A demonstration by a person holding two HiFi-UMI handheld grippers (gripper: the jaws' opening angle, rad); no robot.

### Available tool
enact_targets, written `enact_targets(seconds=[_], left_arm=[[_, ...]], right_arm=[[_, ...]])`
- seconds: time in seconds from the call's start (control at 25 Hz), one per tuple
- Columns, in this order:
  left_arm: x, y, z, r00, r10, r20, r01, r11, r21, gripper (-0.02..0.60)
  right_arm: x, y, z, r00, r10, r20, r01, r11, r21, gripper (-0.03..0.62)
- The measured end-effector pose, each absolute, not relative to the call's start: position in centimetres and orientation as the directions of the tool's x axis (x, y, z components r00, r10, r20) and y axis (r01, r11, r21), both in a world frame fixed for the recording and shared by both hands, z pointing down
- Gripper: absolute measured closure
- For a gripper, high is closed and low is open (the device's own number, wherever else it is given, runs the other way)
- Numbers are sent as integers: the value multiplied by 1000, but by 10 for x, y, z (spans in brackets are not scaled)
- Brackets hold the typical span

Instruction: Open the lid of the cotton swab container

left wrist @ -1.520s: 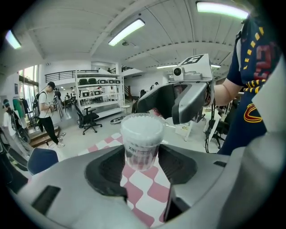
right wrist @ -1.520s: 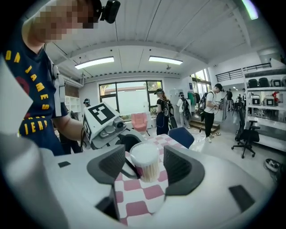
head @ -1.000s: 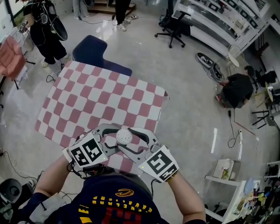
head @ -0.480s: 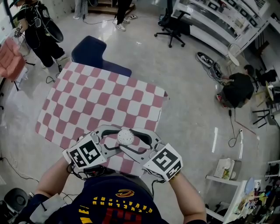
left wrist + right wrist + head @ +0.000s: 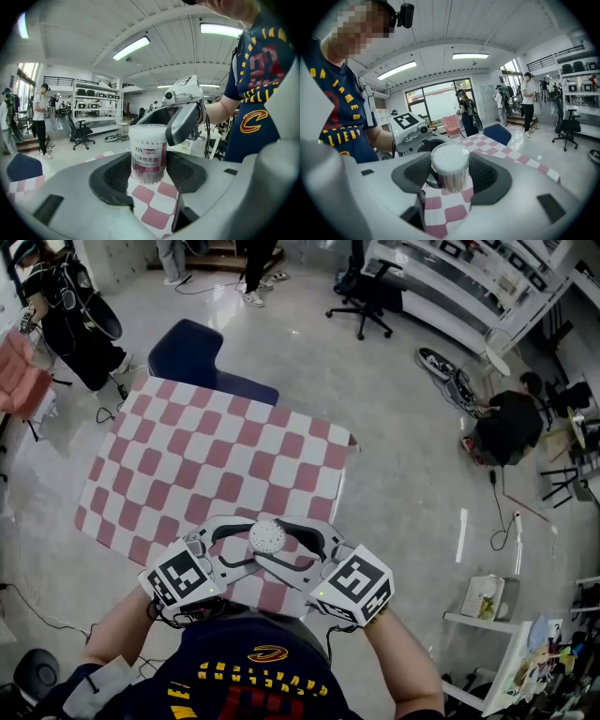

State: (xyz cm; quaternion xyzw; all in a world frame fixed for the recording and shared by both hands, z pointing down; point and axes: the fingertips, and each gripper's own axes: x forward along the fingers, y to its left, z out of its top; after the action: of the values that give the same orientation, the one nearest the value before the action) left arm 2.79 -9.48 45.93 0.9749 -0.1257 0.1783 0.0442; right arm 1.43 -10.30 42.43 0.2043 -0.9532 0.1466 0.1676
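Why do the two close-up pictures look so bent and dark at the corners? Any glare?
Left gripper view: a wide-angle lens bows the ceiling lights and blackens the corners, yet the label on the cotton swab container is sharp. Right gripper view: same bowing; the window is washed out. Head view: milder bending, with glare streaks on the glossy floor.

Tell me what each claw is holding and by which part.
Both hold the clear cylindrical plastic cotton swab container: left claw around its lower body, right claw around its lid.
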Motion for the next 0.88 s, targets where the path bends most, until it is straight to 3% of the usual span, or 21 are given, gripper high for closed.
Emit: enact_targets(seconds=[0.6,0.88], left_arm=[[19,-83,463,916,-210,342,-246,-967,64,353],[17,-82,467,906,-223,361,-242,-970,6,353]], right_arm=[[10,-94,431,-878,-296,375,-435,820,-372,349],[10,-96,427,-912,-274,306,-403,742,-536,349]])
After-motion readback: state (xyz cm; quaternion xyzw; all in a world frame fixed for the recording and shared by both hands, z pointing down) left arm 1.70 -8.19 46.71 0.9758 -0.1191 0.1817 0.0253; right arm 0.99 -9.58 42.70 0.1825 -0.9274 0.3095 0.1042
